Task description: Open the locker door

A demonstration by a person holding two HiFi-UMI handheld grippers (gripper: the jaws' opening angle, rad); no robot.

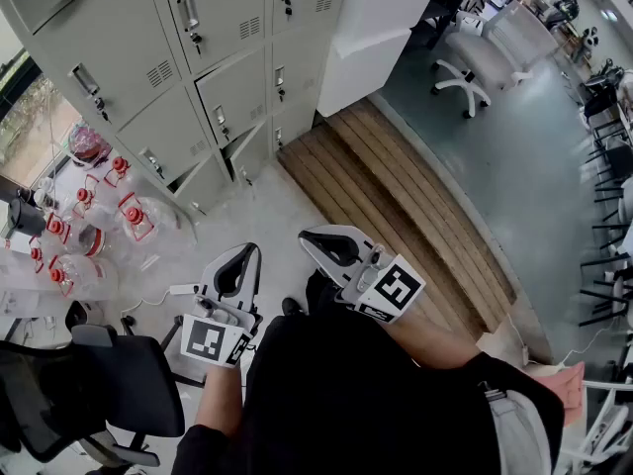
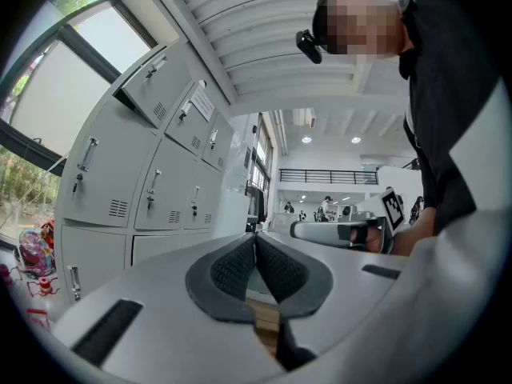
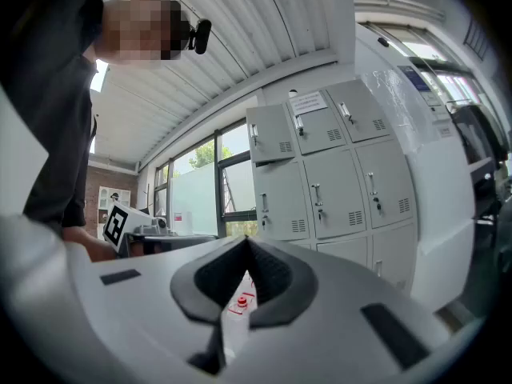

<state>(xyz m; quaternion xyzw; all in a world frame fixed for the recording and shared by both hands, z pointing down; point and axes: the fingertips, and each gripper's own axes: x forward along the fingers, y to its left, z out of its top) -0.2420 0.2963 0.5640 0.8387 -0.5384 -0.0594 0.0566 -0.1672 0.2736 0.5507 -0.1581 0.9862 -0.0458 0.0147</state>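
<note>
A bank of grey lockers (image 1: 188, 57) stands at the upper left of the head view, each door with a small handle and vent; one lower door (image 1: 233, 95) looks slightly ajar. Both grippers are held low near the person's lap, well short of the lockers. My left gripper (image 1: 243, 253) is shut with nothing between its pads. My right gripper (image 1: 309, 236) is also shut and empty. In the left gripper view the left gripper (image 2: 256, 237) points past the lockers (image 2: 152, 190). In the right gripper view the right gripper (image 3: 246, 241) faces the lockers (image 3: 320, 182) from a distance.
A wooden platform (image 1: 396, 196) lies on the floor in front of the lockers. Several clear jars with red lids (image 1: 89, 216) sit at the left. A black office chair (image 1: 89, 384) is at the lower left, a white chair (image 1: 465, 77) and a white cabinet (image 1: 381, 28) further off.
</note>
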